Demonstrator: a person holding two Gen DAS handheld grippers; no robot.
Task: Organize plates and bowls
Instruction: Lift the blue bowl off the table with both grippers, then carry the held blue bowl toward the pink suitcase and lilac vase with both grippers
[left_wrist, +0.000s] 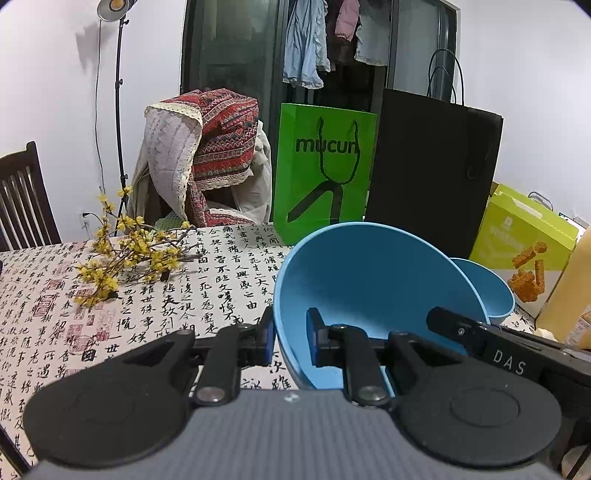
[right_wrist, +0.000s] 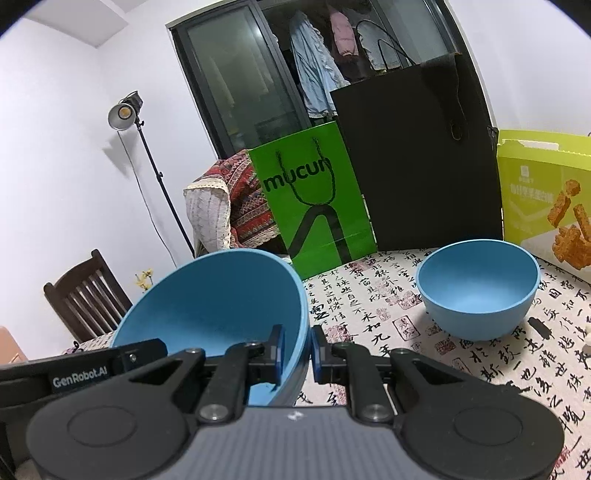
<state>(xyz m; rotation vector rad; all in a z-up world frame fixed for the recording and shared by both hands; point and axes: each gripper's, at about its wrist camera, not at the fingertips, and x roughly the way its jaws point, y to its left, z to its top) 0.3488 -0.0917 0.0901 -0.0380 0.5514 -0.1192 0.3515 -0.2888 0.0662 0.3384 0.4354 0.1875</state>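
Observation:
A large blue bowl hangs tilted above the calligraphy tablecloth, held by both grippers at opposite sides. My left gripper is shut on its left rim, one pad inside and one outside the wall. In the right wrist view the same bowl has my right gripper shut on its right rim. A smaller blue bowl stands upright on the table to the right, and shows behind the large bowl in the left wrist view.
A green paper bag, a tall black bag and a yellow-green snack box line the table's far edge. Yellow flower branches lie at the left. A dark wooden chair and a lamp stand are beyond.

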